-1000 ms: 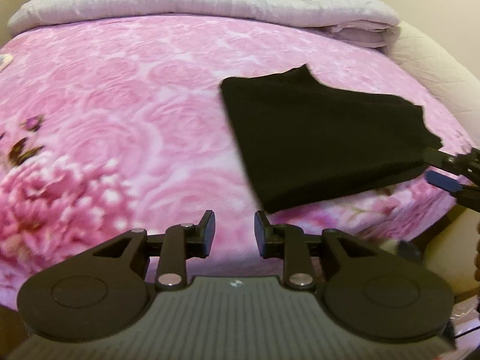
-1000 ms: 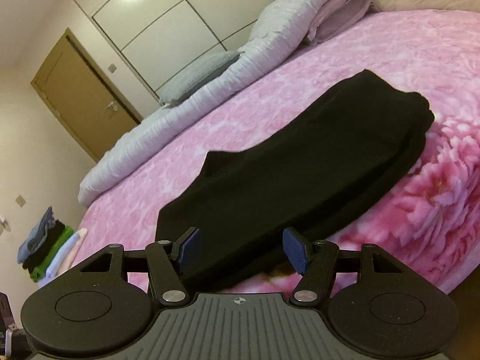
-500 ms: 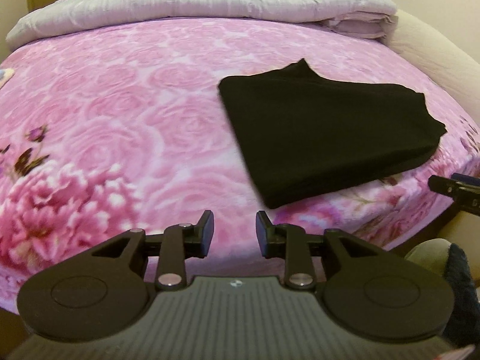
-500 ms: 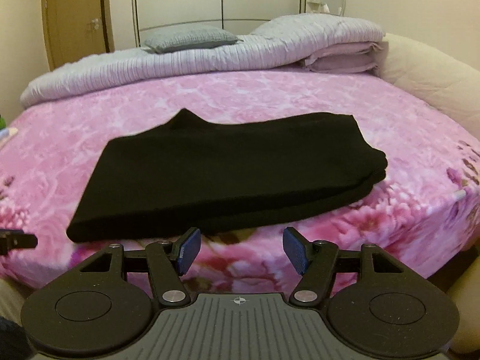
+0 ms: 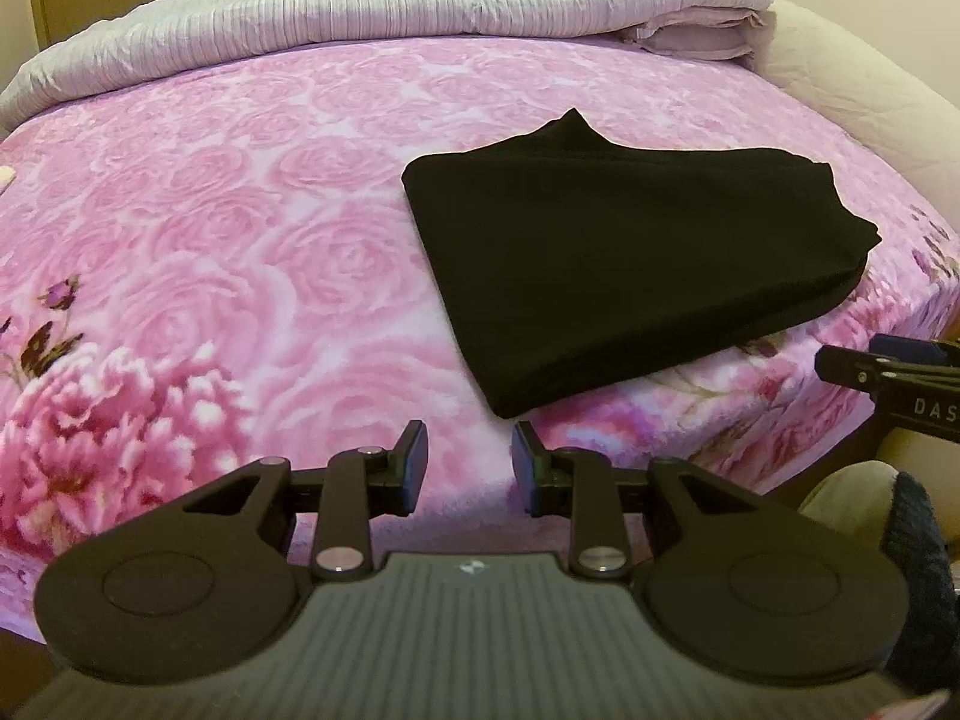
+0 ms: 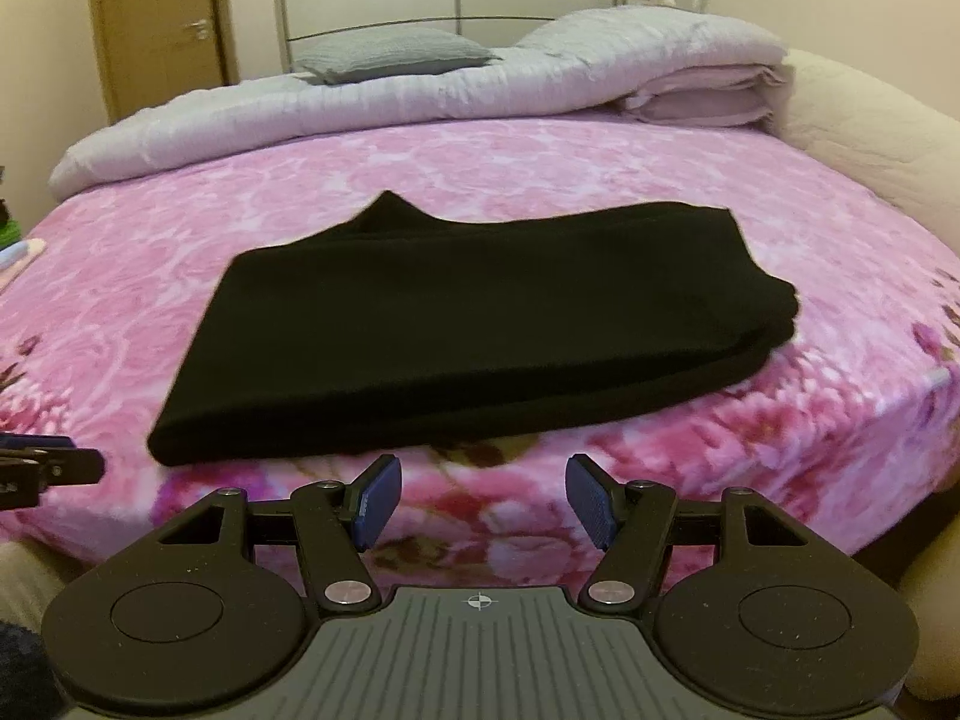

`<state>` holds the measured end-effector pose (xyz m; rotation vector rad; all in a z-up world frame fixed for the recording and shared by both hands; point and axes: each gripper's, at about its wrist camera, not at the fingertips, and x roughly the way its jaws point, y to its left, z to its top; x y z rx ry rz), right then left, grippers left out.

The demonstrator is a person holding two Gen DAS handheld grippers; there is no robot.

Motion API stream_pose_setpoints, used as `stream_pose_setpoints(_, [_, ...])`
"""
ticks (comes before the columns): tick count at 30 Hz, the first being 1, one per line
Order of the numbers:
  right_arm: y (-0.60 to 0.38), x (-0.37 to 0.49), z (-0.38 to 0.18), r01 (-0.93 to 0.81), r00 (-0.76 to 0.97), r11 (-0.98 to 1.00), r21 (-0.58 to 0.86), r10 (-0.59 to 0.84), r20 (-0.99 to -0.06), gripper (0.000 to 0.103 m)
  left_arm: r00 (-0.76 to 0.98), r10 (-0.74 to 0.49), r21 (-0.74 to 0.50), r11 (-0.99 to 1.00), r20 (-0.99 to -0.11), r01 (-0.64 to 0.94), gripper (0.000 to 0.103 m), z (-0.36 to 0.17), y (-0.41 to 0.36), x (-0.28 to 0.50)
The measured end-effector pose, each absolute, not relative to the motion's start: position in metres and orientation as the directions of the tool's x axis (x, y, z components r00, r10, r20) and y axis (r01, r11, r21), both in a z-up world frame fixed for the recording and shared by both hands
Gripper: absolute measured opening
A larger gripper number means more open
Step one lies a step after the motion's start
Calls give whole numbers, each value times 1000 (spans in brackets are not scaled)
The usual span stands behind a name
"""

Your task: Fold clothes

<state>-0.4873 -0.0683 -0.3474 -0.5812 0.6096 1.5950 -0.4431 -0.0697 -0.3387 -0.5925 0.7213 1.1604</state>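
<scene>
A black garment [image 5: 630, 252] lies folded in a flat stack near the front edge of the bed, one corner sticking up at its far side; it also shows in the right wrist view [image 6: 474, 324]. My left gripper [image 5: 469, 459] is open and empty, held off the bed's front edge, left of the garment. My right gripper [image 6: 480, 501] is open and empty, held back from the garment's near edge. The right gripper's tip [image 5: 888, 372] shows at the right edge of the left wrist view; the left gripper's tip [image 6: 42, 468] shows at the left edge of the right wrist view.
The bed has a pink rose-patterned cover [image 5: 210, 210]. A folded pale quilt [image 6: 360, 102] and a grey pillow [image 6: 390, 57] lie along its far side. A cream padded bed surround [image 6: 870, 126] curves on the right. A wooden door [image 6: 162, 30] and wardrobe stand behind.
My right gripper let go of the garment's right edge, pulled back off the bed and swung round to face it. The garment lies still. My left gripper drew back slightly.
</scene>
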Motion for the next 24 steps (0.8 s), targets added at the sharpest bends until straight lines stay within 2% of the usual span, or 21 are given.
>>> stream_pose_setpoints(7, [-66,-488,-351,-973,-230,-174,151,700,-676,65,216,598,-32,303,-772,-952,26,-339,-68,-439])
stream_pose_setpoints(14, [-65,-500,-356,-964,-244,-251,83,724,-645,64,262,568,-91,311,-780,-946,27,-348,-64,-447])
stream_pose_setpoints(19, [-74,-531,-365,-902,-236,-396,-172,785,-573,64,308,541,-188,266,-783,-945,26,-358,-59,-471])
stream_pose_setpoints(24, [-81,-575,-388,-718,-281,-542,-436,799,-531,64,302,539,-221,212,-786,-952,26,-366,-52,-494])
